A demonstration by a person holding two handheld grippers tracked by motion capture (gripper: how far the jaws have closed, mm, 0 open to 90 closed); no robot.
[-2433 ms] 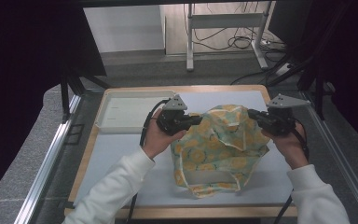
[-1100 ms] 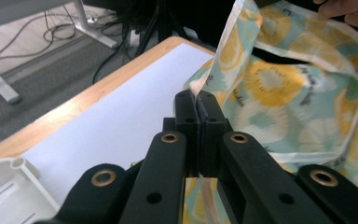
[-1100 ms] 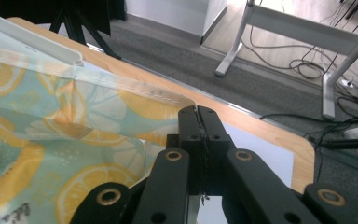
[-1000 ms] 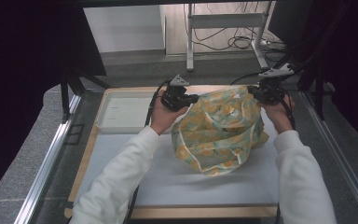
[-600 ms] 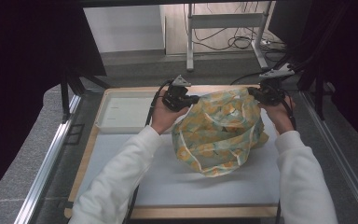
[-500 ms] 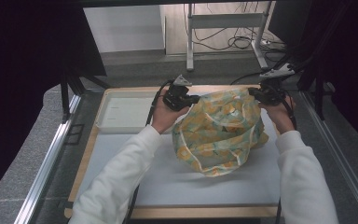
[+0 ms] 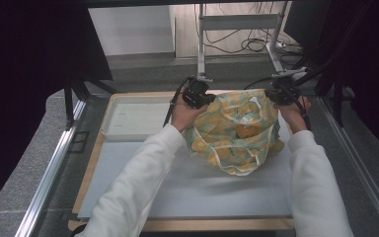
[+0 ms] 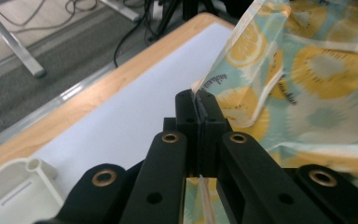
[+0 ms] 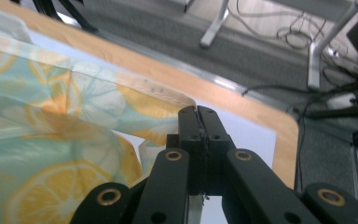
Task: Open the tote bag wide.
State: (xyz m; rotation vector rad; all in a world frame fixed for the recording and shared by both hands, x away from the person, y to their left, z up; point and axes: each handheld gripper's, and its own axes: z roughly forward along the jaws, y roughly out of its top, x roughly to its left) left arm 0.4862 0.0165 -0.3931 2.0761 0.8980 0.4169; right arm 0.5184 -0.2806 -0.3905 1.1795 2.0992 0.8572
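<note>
- We saw the left gripper [image 7: 196,94] at upper centre of the high view, and the right gripper [image 7: 282,92] to its right, near the far edge of the bench [image 7: 128,207].
- A fruit-print fabric bag [image 7: 237,131], pale green with yellow citrus slices, hung stretched between the two grippers, right of centre in the high view.
- Its lower part sagged toward the lower middle of the frame and rested on the white mat [image 7: 202,187] that covered the bench.
- In the left gripper view, the left fingers [image 8: 186,112] were closed tight, with a thin edge of the bag [image 8: 307,79] pinched between the pads; the cloth rose from there toward the upper right of the frame.
- In the right gripper view, the right fingers [image 9: 189,122] were likewise pressed together, clamped on a stitched hem of the bag [image 9: 51,116], which spread across the left half of the frame.
- Both hands wore white sleeves [image 7: 133,187] that entered from the bottom edge of the high view.
- A white tray [image 7: 128,118] lay at the upper left of the bench, just beside the left hand [image 7: 183,113] and apart from the bag.
- In the left gripper view, a corner of the tray [image 8: 23,186] showed at lower left.
- Beyond the wooden rim of the bench we noted a grey floor with cables [image 7: 246,44] and a metal stand [image 7: 201,44] at the top of the frame.
</note>
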